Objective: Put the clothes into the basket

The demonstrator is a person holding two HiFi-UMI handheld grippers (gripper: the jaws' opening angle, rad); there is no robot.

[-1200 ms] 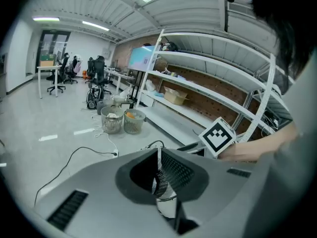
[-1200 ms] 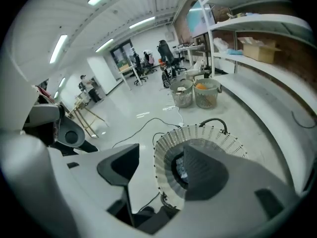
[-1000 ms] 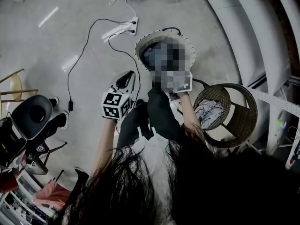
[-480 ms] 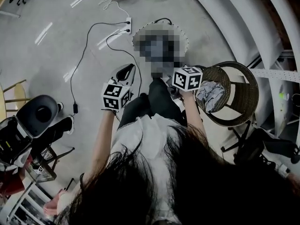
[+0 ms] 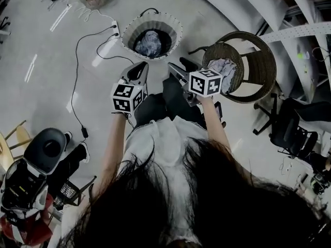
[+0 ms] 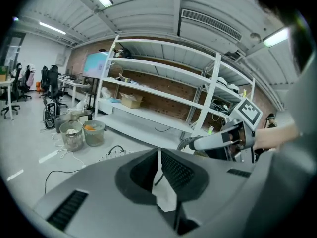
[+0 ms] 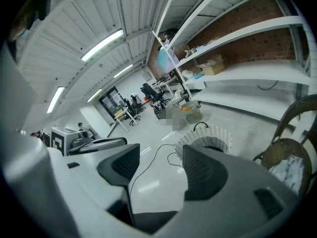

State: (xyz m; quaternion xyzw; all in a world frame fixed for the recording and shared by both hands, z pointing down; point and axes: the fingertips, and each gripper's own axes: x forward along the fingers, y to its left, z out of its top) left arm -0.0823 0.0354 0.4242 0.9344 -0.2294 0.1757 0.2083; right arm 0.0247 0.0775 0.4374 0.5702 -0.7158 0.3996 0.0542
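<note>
Left gripper (image 5: pixel 141 64): jaws drawn together at the tips, holding nothing. Only a sliver of floor (image 5: pixel 62 50) and a dark cable show behind them.

Right gripper (image 5: pixel 172 67): jaws standing apart, nothing between them. Bare floor shows through the gap, and the basket (image 5: pixel 151 17) sits just past one jaw in its own view.

The two grippers are held side by side, near each other, not touching.

The basket stands on the floor ahead of both grippers and apart from them. A blue-grey garment (image 5: pixel 150 42) lies bunched inside it.

A second, pale grey garment (image 5: pixel 223 67) lies crumpled on the seat of the wicker chair (image 5: pixel 261 72), toward the seat's edge nearest the right gripper. That gripper's marker cube (image 5: pixel 206 82) appears just beside it in the head view. I cannot tell whether they touch.

Writing: the only print seen is the black-and-white square markers on each cube.
</note>
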